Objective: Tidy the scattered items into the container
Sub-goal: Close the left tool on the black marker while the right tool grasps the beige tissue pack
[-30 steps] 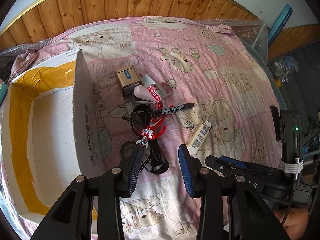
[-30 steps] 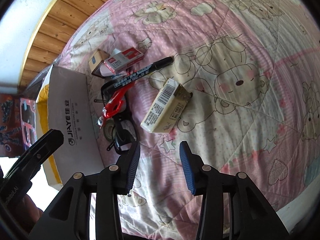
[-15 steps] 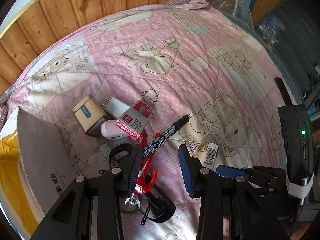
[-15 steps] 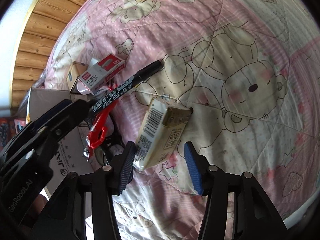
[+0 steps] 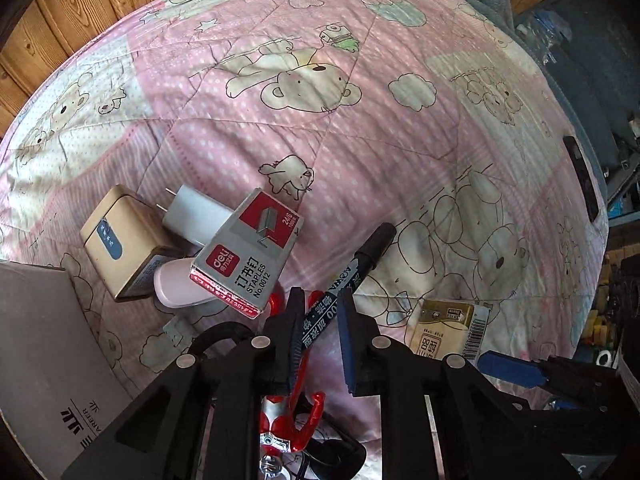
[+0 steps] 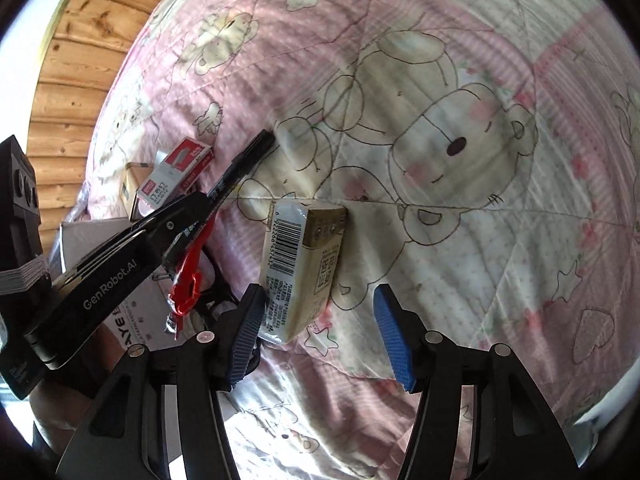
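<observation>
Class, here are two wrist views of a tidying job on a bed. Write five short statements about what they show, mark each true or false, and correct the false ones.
1. The left gripper has its jaws around the black marker. True; whether they press it cannot be told.
2. The right gripper is shut on the yellowish packet. False: its jaws are open, the packet lies on the quilt between them.
3. The staple box rests on other items. True.
4. The marker lies inside the cardboard box. False: it is out on the quilt.
5. The white plug lies to the right of the yellowish packet. False: it is left, beside the staple box.
</observation>
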Demonstrator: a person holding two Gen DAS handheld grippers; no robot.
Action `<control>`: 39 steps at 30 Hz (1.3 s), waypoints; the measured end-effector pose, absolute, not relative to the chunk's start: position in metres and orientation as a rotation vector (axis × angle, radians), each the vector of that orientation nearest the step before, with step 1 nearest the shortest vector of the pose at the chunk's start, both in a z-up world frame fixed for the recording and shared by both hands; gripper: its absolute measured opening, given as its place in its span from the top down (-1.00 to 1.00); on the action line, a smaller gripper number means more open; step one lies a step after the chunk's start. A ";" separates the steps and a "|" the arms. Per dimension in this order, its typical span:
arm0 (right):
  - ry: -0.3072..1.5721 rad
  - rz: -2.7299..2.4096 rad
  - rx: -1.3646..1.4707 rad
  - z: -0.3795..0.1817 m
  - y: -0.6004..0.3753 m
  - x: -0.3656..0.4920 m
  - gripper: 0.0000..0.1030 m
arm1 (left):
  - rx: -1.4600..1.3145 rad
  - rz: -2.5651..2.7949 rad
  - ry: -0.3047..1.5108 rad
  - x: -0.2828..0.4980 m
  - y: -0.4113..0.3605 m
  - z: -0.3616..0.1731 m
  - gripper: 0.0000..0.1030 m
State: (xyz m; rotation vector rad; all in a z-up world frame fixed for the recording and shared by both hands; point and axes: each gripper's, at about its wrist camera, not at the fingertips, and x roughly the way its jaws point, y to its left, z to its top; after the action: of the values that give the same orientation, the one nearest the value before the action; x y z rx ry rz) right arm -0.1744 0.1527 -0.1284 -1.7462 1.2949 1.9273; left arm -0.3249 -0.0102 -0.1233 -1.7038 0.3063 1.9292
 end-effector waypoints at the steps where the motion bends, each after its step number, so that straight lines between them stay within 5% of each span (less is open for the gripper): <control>1: 1.329 1.895 -1.735 -0.130 0.155 -0.173 -0.16 | -1.698 1.921 0.298 -0.324 -0.008 -0.123 0.66; 8: 1.454 1.824 -1.735 -0.147 0.153 -0.188 -0.18 | -1.662 1.852 0.374 -0.323 0.009 -0.140 0.41; 14: 1.345 1.856 -1.707 -0.136 0.152 -0.182 -0.17 | -1.705 1.843 0.326 -0.335 -0.005 -0.140 0.70; 19: 1.192 1.835 -1.636 -0.120 0.161 -0.165 -0.17 | -1.778 1.944 0.233 -0.347 -0.028 -0.138 0.68; 26: 1.380 1.846 -1.624 -0.136 0.159 -0.173 -0.19 | -1.787 1.894 0.281 -0.334 -0.023 -0.146 0.34; 30: 1.397 1.910 -1.640 -0.145 0.146 -0.187 -0.16 | -1.765 1.937 0.294 -0.337 -0.021 -0.144 0.70; 31: 1.389 1.931 -1.646 -0.144 0.142 -0.191 -0.01 | -1.774 1.928 0.251 -0.341 -0.024 -0.143 0.73; 33: 1.360 1.955 -1.649 -0.139 0.137 -0.195 0.13 | -1.770 1.932 0.191 -0.346 -0.031 -0.135 0.73; 39: 1.281 1.914 -1.603 -0.121 0.143 -0.175 0.14 | -1.768 1.914 0.016 -0.353 -0.053 -0.110 0.73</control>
State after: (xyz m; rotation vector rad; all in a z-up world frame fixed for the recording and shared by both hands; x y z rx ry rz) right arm -0.1748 0.1435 -0.1213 -1.6033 1.2815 1.9145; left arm -0.3534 -0.0527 -0.1100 -1.7680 0.0155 1.9144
